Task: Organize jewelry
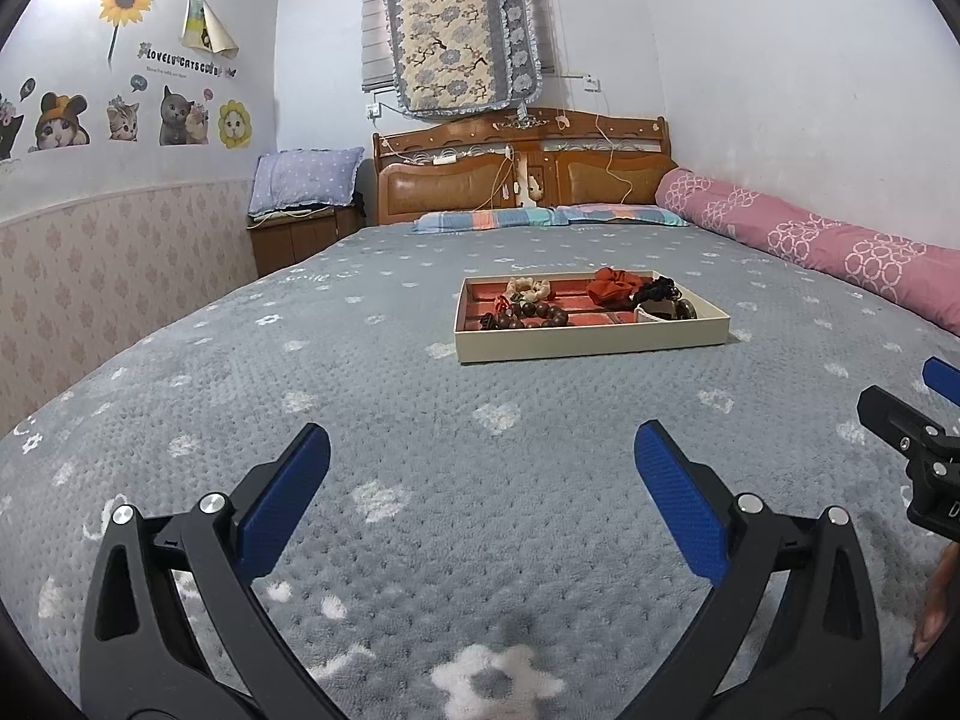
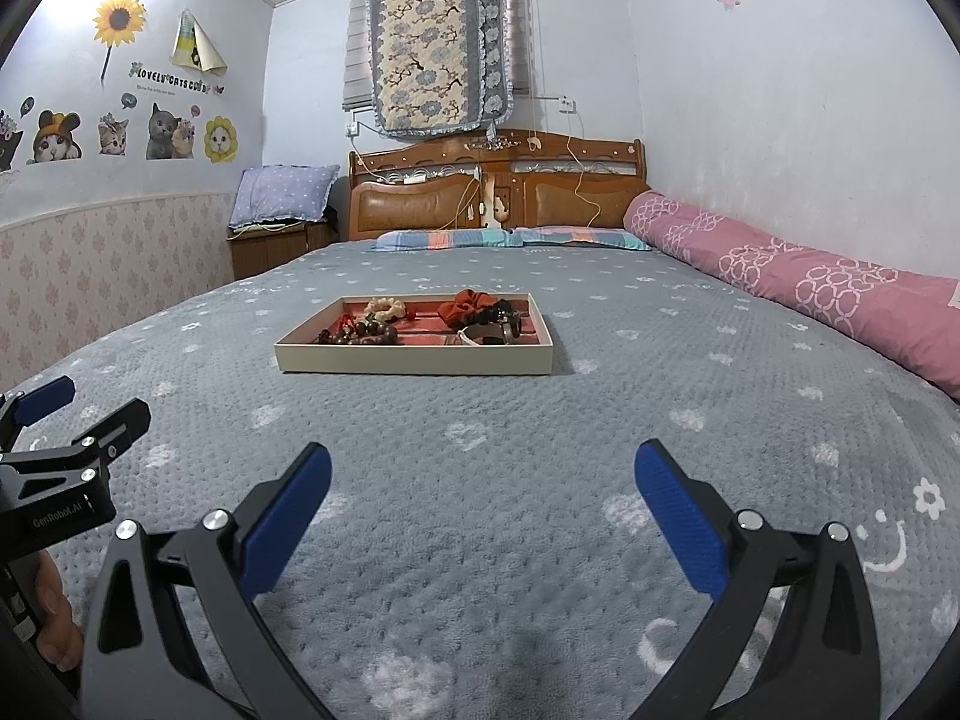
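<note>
A shallow cream tray [image 1: 591, 343] with a red lining lies on the grey bedspread, well ahead of both grippers; it also shows in the right wrist view [image 2: 414, 362]. In it lie a dark wooden bead bracelet [image 1: 537, 313], a pale bead bracelet [image 1: 528, 286], a red scrunchie [image 1: 613, 285] and a black scrunchie [image 1: 660, 287]. My left gripper [image 1: 482, 456] is open and empty, low over the bedspread. My right gripper [image 2: 483, 474] is open and empty, beside the left one.
The bed's grey blanket [image 1: 420, 420] fills the foreground. A pink rolled quilt [image 1: 810, 237] runs along the right wall. A wooden headboard [image 1: 522, 174] and flat pillows [image 1: 540, 219] stand at the far end. A bedside cabinet [image 1: 300, 234] is at the far left.
</note>
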{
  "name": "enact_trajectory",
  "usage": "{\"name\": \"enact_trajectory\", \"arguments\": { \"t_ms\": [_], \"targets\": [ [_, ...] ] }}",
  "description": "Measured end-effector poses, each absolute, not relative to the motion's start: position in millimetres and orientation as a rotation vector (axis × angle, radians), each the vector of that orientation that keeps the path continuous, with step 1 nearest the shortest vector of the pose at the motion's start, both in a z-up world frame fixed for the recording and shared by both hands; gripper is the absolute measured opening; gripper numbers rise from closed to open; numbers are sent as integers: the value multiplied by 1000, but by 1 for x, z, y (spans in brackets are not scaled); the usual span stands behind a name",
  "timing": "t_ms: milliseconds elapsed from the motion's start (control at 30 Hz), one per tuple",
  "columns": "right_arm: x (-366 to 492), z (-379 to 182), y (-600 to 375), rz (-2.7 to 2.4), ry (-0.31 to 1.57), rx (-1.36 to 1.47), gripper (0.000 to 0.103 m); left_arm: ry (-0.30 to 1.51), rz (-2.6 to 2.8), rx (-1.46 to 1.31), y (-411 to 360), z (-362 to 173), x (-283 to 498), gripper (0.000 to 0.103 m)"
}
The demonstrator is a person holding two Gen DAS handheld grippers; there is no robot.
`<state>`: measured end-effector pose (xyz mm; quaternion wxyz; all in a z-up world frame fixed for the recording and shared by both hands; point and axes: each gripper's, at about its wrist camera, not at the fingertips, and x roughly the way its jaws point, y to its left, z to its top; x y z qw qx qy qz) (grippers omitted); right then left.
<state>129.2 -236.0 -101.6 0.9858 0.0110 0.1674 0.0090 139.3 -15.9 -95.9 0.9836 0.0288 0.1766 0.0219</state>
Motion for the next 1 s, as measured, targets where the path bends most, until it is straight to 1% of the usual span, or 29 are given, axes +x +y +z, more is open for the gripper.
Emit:
{"name": "enact_trajectory", "arguments": {
  "t_ms": [1000],
  "targets": [
    [129, -101, -236, 18, 336, 20, 99, 346, 49, 62, -17, -95, 135, 98]
  ]
}}
